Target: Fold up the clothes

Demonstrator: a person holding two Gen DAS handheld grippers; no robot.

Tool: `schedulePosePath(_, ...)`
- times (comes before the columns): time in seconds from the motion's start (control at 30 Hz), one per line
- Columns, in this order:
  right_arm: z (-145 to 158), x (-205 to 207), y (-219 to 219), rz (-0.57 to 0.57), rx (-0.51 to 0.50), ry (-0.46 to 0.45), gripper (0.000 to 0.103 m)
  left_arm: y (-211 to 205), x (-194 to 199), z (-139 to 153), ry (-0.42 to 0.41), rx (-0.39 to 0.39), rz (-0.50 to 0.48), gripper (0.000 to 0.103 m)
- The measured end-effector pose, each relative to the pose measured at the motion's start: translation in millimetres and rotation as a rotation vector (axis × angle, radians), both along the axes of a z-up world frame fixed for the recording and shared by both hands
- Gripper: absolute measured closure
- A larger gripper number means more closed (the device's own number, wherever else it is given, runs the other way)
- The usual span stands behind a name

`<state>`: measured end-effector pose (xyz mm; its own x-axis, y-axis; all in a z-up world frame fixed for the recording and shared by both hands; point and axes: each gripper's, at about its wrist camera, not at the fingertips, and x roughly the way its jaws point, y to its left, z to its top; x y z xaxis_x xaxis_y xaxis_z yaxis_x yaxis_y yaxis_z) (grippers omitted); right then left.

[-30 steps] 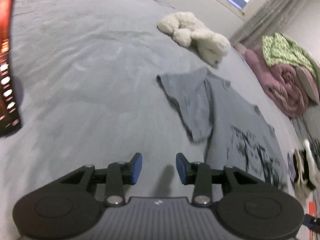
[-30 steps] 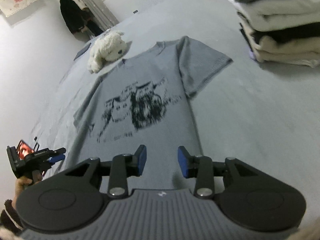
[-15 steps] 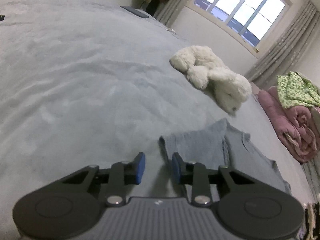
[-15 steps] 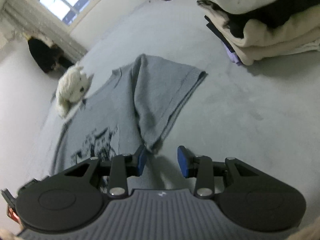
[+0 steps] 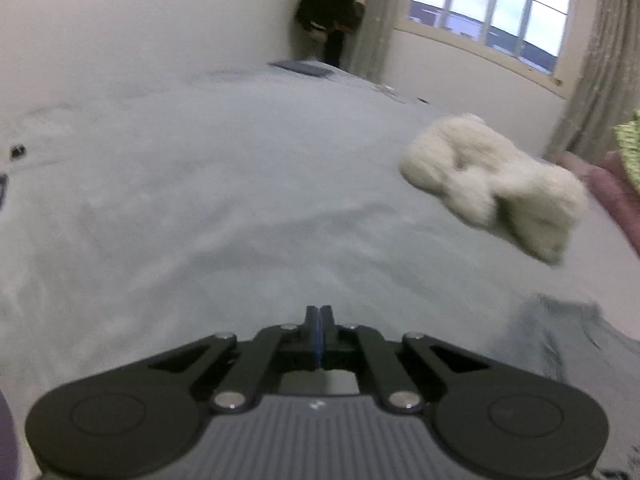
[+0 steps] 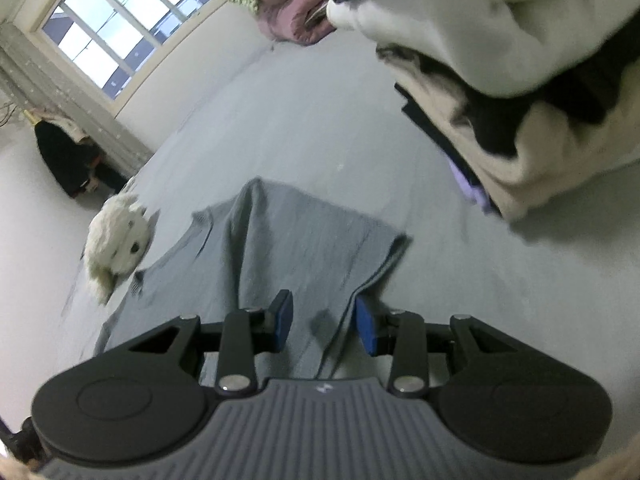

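A wide grey bed (image 5: 240, 184) fills a pale-walled room with a bright window (image 5: 492, 8) and curtains behind it. A grey T-shirt (image 6: 280, 248) lies spread on the bed, its sleeve folded over at the near edge. The right hand-held gripper (image 6: 324, 322) sits low over that sleeve with its blue-padded fingers apart — the sleeve's hem lies between them. The left hand-held gripper (image 5: 319, 338) has its fingers pressed together; the blurred view seems to show no cloth between them, and the shirt's edge lies off to its right. A white plush toy (image 5: 496, 188) rests beside the shirt's collar. A stack of folded clothes (image 6: 520, 80) stands to the right.
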<state>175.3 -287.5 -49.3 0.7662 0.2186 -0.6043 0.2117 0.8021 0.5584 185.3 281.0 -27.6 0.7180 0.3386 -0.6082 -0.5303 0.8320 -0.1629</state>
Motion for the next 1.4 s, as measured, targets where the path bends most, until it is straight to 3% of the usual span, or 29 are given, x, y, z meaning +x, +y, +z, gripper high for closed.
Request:
schedulePosePath(0.07,-1,7,3,-0.01,-0.039,-0.004,0.067,16,5,2,0.012,-0.017,0.025,0.103)
schedulePosePath(0.2,-3,18,12,-0.031,-0.148,-0.007,0.085,37,3,-7,0.001,-0.283,-0.006,0.103)
schedulePosePath(0.27,-4,20,15,-0.041,-0.171,-0.005,0.085,39,-2,-8,-0.013,-0.349,-0.01,0.098)
schedulePosePath(0.4,-4,17,13,-0.059,-0.145,-0.006,0.08,36,-11,-10,-0.059,-0.44,-0.034,0.069)
schedulePosePath(0.53,-3,13,12,-0.073,-0.118,-0.012,0.067,12,-15,-11,-0.057,-0.396,-0.128,0.058)
schedulePosePath(0.63,-3,9,13,-0.084,-0.116,-0.018,0.064,-7,-17,-13,-0.053,-0.359,-0.201,0.051)
schedulePosePath(0.7,-4,10,15,-0.082,-0.128,-0.02,0.064,-21,-18,-15,-0.049,-0.32,-0.242,0.053)
schedulePosePath(0.8,-5,13,22,-0.078,-0.162,-0.032,0.064,-41,-18,-18,-0.03,-0.235,-0.266,0.067)
schedulePosePath(0.87,-6,17,32,-0.048,-0.246,-0.031,0.072,-52,-15,-19,-0.017,-0.19,-0.262,0.077)
schedulePosePath(0.9,-7,20,38,-0.033,-0.29,-0.029,0.088,-56,-12,-19,-0.007,-0.168,-0.263,0.094)
schedulePosePath(0.93,-7,22,45,-0.013,-0.357,-0.028,0.095,-58,-11,-19,0.002,-0.152,-0.26,0.097)
schedulePosePath(1.17,5,34,83,0.051,-0.89,-0.025,0.099,-50,2,1,0.025,0.012,-0.142,0.098)
schedulePosePath(1.23,6,39,82,0.042,-0.957,-0.012,0.099,-42,11,9,0.025,0.077,-0.101,0.098)
schedulePosePath(1.3,6,43,77,0.041,-0.956,0.004,0.099,-36,21,13,0.034,0.119,-0.087,0.098)
schedulePosePath(1.4,6,46,72,0.047,-0.927,0.019,0.099,-34,34,11,0.058,0.122,-0.113,0.098)
